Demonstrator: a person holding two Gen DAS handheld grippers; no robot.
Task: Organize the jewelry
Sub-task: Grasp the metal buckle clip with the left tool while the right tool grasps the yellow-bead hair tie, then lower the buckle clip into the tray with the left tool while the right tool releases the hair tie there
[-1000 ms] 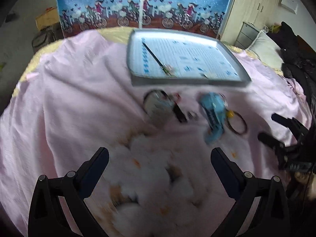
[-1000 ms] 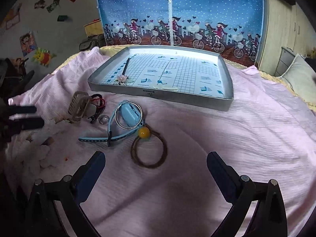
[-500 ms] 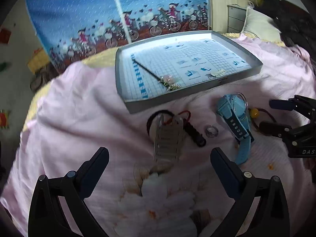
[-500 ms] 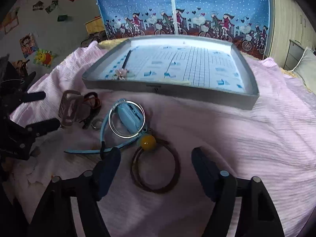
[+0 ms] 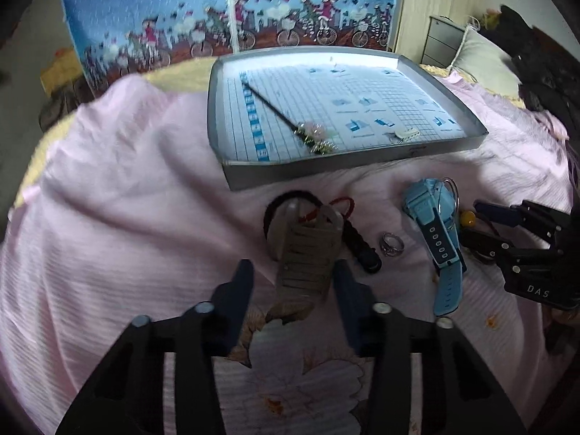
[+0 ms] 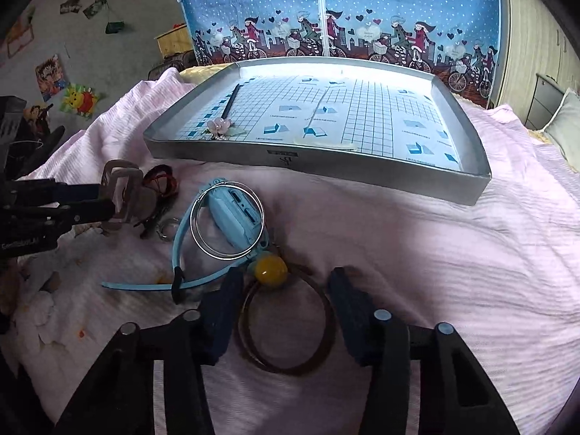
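A blue curtain (image 6: 362,11) printed with cyclists hangs behind the bed's pink sheet (image 6: 453,253). Stickers (image 6: 78,99) dot the wall; a pillow (image 5: 485,61) lies near wooden drawers (image 5: 444,43).

tray (image 6: 380,177): 1 | watch (image 6: 235,217): 1 | ring (image 5: 391,244): 1 | hairpin (image 5: 282,116): 1 | grippers (image 5: 291,290): 2

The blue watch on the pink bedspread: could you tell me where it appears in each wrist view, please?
Left wrist view: the blue watch lies right of centre, beside the small ring, just left of the right gripper.
Right wrist view: the blue watch lies left of centre, under a thin silver hoop.
Shared landmark: the grey tray lies behind it in both.
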